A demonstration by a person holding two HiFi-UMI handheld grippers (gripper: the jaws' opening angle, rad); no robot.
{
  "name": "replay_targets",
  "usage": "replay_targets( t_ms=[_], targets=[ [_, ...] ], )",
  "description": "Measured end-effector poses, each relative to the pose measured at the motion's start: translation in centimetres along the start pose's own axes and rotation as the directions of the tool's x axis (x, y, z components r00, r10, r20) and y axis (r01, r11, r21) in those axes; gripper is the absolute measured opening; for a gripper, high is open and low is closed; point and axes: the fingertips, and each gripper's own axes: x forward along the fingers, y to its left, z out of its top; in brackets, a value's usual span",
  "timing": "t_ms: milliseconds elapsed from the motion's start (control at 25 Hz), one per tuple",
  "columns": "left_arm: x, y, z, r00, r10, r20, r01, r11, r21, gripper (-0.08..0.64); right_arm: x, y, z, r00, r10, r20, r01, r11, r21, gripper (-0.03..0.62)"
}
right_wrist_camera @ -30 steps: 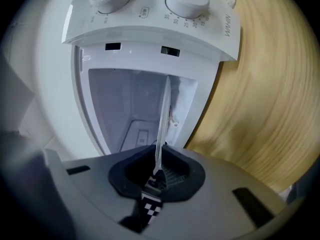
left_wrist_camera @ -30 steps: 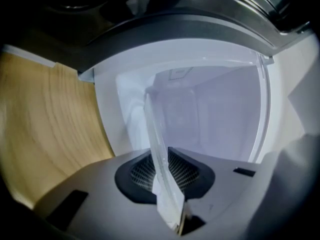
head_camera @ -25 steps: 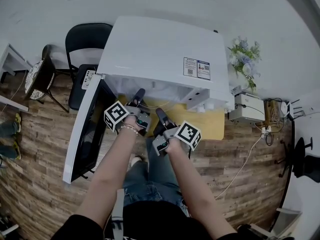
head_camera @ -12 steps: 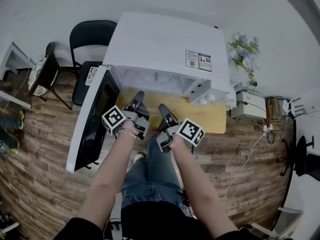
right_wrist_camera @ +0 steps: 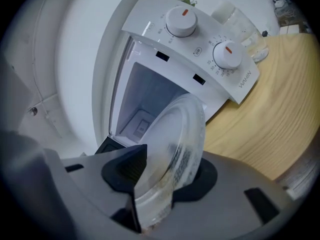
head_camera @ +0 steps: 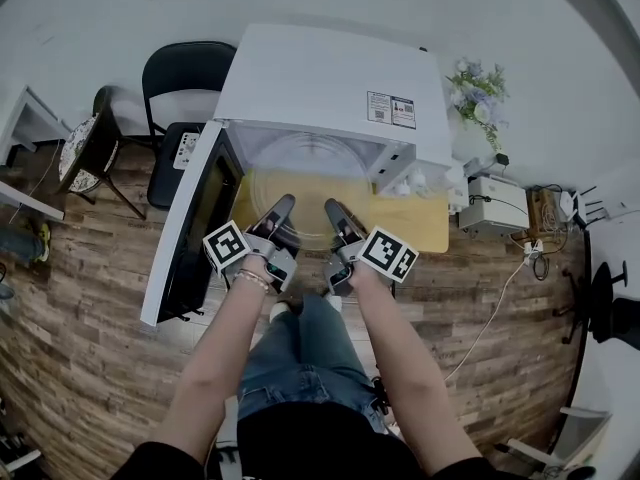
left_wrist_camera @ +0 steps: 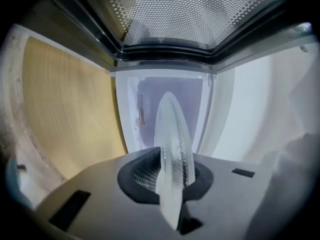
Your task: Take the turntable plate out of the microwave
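The clear glass turntable plate (head_camera: 300,180) hangs partly out of the white microwave (head_camera: 320,78), over the wooden table (head_camera: 425,226). My left gripper (head_camera: 281,206) is shut on the plate's near rim; in the left gripper view the plate (left_wrist_camera: 172,134) stands edge-on between the pads of that gripper (left_wrist_camera: 172,176). My right gripper (head_camera: 333,211) is at the rim a little to the right. Its jaws are opening, and the plate (right_wrist_camera: 177,134) leans loosely across the gap of that gripper (right_wrist_camera: 167,176).
The microwave door (head_camera: 190,230) is swung wide open to the left. Two dials (right_wrist_camera: 182,20) sit on the control panel at the right. A black chair (head_camera: 180,78) stands behind left. Flowers (head_camera: 478,93) and a white box (head_camera: 495,208) are at the right.
Both grippers have drawn back from the microwave's opening. The glass plate, hidden before, now shows in front of the cavity between them.
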Motion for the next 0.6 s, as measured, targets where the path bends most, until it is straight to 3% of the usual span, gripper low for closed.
replay_targets(
  t_ms=[80, 320, 600],
  targets=[
    [-0.7, -0.3, -0.8, 1.000, -0.002, -0.021, 0.003, 1.000, 0.012, 0.034, -0.5, -0.1, -0.2, 1.000, 0.002, -0.020, -0.002, 1.000, -0.027, 0.184],
    [-1.3, -2.0, -2.6, 0.999, -0.016, -0.032, 0.017, 0.999, 0.033, 0.034, -2.7, 1.0, 0.7, 1.000, 0.018, -0.024, -0.021, 0.994, -0.112, 0.186],
    [-2.7, -6.2, -5.8, 0.994, -0.109, -0.006, 0.109, 0.990, 0.087, 0.034, -7.1, 5.2, 2.4, 0.998, 0.068, -0.008, -0.067, 0.944, -0.324, 0.185]
  ],
)
